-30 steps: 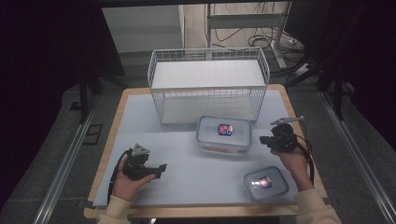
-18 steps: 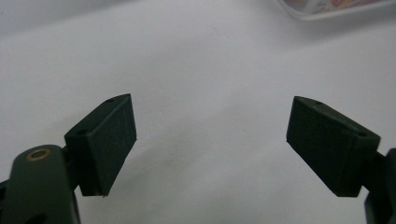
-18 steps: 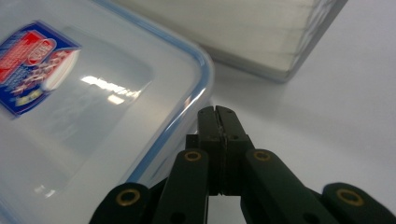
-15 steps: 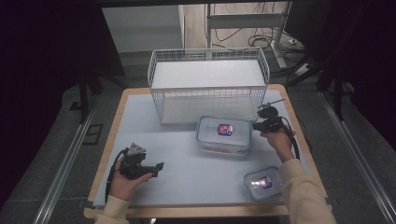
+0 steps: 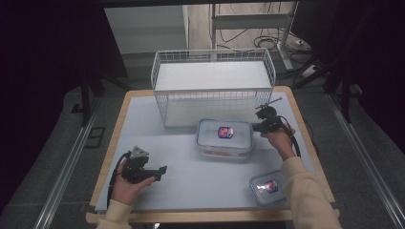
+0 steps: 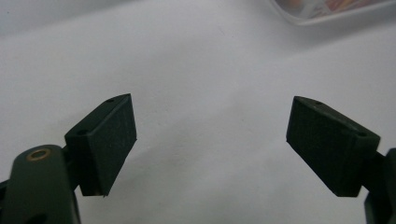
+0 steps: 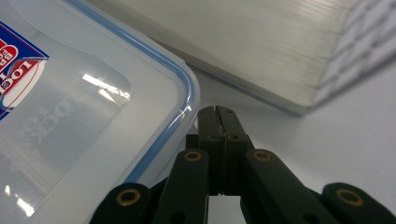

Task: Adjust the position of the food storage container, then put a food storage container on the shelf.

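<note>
My right gripper (image 5: 261, 125), jaws pressed together empty, sits beside the large container (image 5: 224, 137); left gripper (image 5: 154, 171) gapes wide over pale tabletop (image 5: 191, 176); dark room around.

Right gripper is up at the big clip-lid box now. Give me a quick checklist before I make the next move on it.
1. Right gripper jaws shut, nothing between them: ok for a push, not ok for a grasp.
2. Tip beside the corner of the large container, by its blue-sealed rim: ok; contact cannot tell.
3. Lid seated on the large container: ok as far as the high view shows; side clips cannot tell.
4. Wire basket stands close behind the container: little room, not ok for a wide swing.
5. Left gripper open over bare table, apart from the work: ok.
6. Small container near the front edge, under the right sleeve: watch it.
</note>
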A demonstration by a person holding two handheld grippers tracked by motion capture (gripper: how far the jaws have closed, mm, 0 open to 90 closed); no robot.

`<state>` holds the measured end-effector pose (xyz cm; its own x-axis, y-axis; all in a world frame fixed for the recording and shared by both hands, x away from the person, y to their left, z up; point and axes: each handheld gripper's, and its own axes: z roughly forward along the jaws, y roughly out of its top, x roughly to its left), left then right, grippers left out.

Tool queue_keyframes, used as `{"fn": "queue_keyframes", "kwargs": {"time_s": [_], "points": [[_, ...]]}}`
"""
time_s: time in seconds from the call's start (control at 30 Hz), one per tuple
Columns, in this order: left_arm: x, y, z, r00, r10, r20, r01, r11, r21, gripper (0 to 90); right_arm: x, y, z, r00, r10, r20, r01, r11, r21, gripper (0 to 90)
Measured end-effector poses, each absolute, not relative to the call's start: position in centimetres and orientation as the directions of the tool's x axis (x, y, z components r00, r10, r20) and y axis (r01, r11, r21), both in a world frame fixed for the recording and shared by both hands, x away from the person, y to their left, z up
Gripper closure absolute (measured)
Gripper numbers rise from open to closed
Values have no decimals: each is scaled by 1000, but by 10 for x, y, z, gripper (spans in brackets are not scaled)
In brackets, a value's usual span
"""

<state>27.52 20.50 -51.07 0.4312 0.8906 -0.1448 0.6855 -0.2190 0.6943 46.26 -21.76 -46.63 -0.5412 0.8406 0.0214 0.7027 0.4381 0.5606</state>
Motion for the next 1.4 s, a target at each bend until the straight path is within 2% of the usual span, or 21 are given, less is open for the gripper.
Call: {"fn": "queue_keyframes", "kwargs": {"time_s": [0.2,0.63,1.0,1.27,1.4], "points": [[275,205,-512,431,891,-144,687,-221,692,161,464,-195,-468,-600,800,5,663,494,562,900],[276,205,-513,429,892,-145,689,-220,691,161,465,-174,-472,-632,774,38,639,493,591,900],[275,206,-511,411,899,-152,690,-197,697,162,442,-204,-452,-620,774,127,649,415,638,899],[272,203,-509,407,900,-157,689,-189,700,163,424,-221,-451,-624,763,170,649,385,656,898],[272,200,-504,405,902,-151,683,-188,706,163,420,-229,-452,-627,753,199,652,368,663,865]]}}
